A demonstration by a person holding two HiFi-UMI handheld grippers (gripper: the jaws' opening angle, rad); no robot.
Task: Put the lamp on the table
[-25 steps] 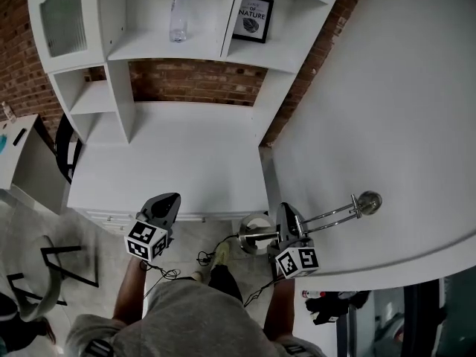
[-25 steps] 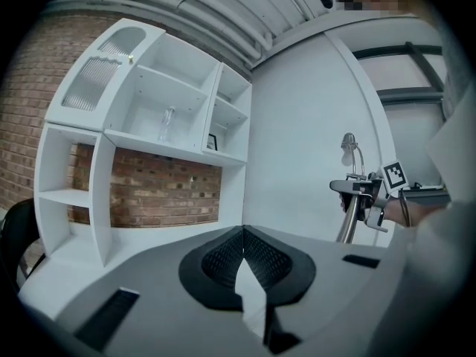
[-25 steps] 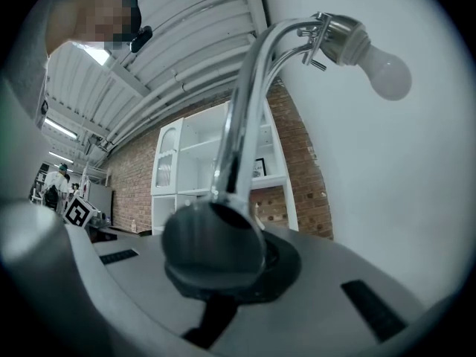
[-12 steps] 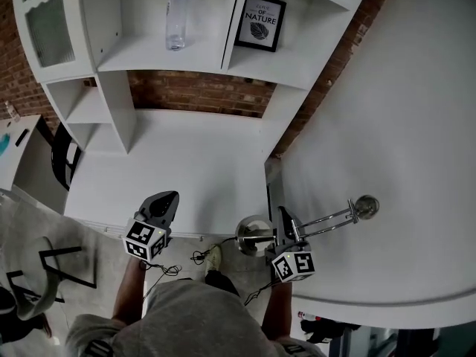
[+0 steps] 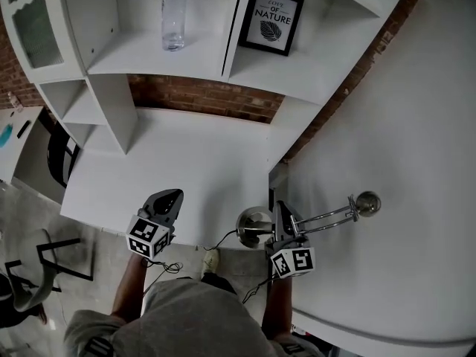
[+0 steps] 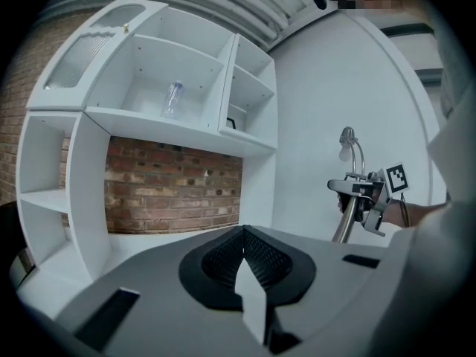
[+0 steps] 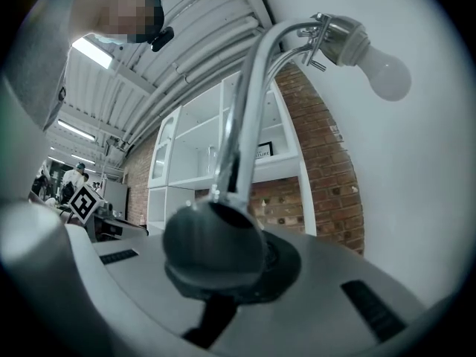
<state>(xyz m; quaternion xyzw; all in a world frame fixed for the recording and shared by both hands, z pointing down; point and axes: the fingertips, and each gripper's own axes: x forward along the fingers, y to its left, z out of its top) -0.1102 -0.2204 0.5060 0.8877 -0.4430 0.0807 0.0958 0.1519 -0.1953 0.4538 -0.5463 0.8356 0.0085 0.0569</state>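
Observation:
A chrome lamp [image 5: 320,218] hangs tilted in the head view, its round base [image 5: 253,224] at the front right edge of the white table [image 5: 178,169] and its head [image 5: 367,201] out to the right. My right gripper [image 5: 281,216] is shut on the lamp's stem. From the right gripper view the stem [image 7: 242,136] rises out of the right gripper [image 7: 216,255] to the bare bulb [image 7: 388,76]. My left gripper [image 5: 168,199] hovers over the table's front edge, shut and empty. In the left gripper view the left gripper [image 6: 244,255] shows its jaws meeting, and the lamp [image 6: 349,199] is at the right.
White shelving [image 5: 111,58] stands behind the table, with a clear bottle [image 5: 173,13] and a framed print [image 5: 273,22] on it. A brick wall [image 5: 204,95] backs the table and a white wall [image 5: 401,125] closes the right. A black chair [image 5: 56,155] is at the left. A cable [image 5: 223,240] trails to the floor.
The person has stepped closer to the table, so the shelving has slid down and nearer. The lamp, still gripped, has moved slightly towards the table's front right edge.

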